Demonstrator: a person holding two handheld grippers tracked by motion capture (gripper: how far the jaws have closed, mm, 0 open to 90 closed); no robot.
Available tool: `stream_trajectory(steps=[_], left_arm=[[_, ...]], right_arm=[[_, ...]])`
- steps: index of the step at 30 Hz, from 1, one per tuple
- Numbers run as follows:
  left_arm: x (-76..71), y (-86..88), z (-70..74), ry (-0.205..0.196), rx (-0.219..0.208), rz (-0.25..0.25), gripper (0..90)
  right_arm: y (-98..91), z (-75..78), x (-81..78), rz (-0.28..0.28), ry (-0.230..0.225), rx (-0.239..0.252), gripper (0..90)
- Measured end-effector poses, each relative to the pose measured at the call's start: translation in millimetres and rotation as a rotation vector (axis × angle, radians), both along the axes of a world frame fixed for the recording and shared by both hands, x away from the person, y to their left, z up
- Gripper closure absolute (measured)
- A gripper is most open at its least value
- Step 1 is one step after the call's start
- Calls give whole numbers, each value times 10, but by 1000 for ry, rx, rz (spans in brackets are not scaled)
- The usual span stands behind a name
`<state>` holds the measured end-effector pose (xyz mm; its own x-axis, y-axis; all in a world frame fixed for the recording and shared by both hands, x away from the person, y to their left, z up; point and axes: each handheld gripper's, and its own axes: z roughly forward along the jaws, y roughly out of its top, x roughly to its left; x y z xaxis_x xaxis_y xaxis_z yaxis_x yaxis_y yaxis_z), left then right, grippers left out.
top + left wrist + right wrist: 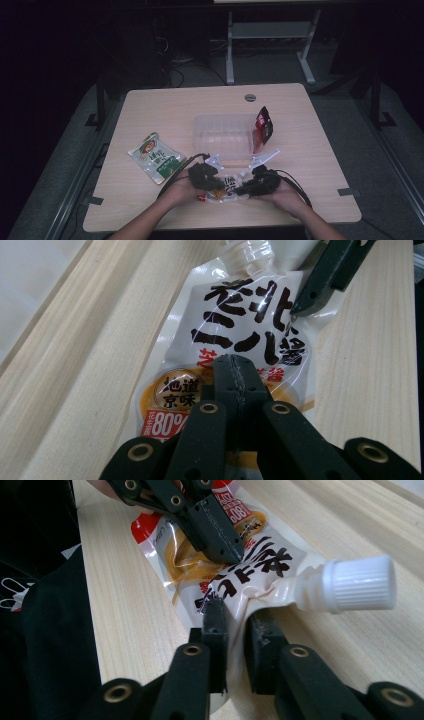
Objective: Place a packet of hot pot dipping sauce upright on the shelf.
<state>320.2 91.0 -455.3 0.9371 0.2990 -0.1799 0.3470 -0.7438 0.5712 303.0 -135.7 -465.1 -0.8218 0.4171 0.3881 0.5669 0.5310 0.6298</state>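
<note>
A white spouted pouch (231, 186) with black characters and an orange label lies flat near the table's front edge. My left gripper (217, 185) comes in from the left and is shut on its orange lower half (170, 390); its jaws (234, 360) meet with no gap. From the right, my right gripper (240, 190) pinches the pouch's upper edge beside the spout. In the right gripper view the film (265, 565) runs down between the two nearly closed jaws (237, 607), and the white ribbed cap (357, 582) sticks out to the right. The left gripper (220, 550) shows farther along the pouch.
A clear plastic container (220, 135) stands mid-table with a red and black packet (263, 127) leaning at its right end. A green and white pouch (155, 157) lies to the left. A round cable hole (250, 97) sits near the far edge. The person's forearms cross the front edge.
</note>
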Motion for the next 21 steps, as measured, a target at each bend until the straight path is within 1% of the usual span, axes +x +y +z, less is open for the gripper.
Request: stream_trajectory(steps=[1, 2, 4, 5, 7, 10, 11, 13, 16, 19, 20, 21], left_arm=[[1, 2, 2, 1, -2, 0, 900], [3, 7, 10, -1, 3, -5, 900], [0, 10, 21, -2, 1, -4, 899], [-4, 11, 27, -3, 2, -4, 899], [-6, 11, 38, -2, 0, -4, 899], [5, 29, 65, -2, 1, -4, 898], [13, 53, 88, -1, -3, 0, 898], [26, 112, 134, -11, -2, 2, 898], [23, 258, 226, -24, -13, 26, 898], [-3, 415, 278, -34, -14, 52, 898], [-22, 466, 283, -36, -18, 64, 898], [-35, 505, 284, -36, -19, 67, 898]], right_arm=[[-3, -4, 6, 5, -10, -2, 842], [-4, -1, 5, 5, -8, 0, 859], [-7, -4, 13, 8, -11, 5, 882], [-6, 5, 7, 7, -2, 6, 890], [-13, 7, 7, 2, 6, 16, 895], [-35, 15, 13, 5, -5, 23, 897], [-39, 18, 12, 5, -3, 31, 898], [-61, 38, 11, 3, -16, 30, 898], [-92, 75, 8, 5, -21, 37, 898], [-111, 105, 4, 13, -25, 48, 898], [-115, 112, 5, 19, -37, 55, 898], [-117, 132, -3, 21, -33, 59, 898]])
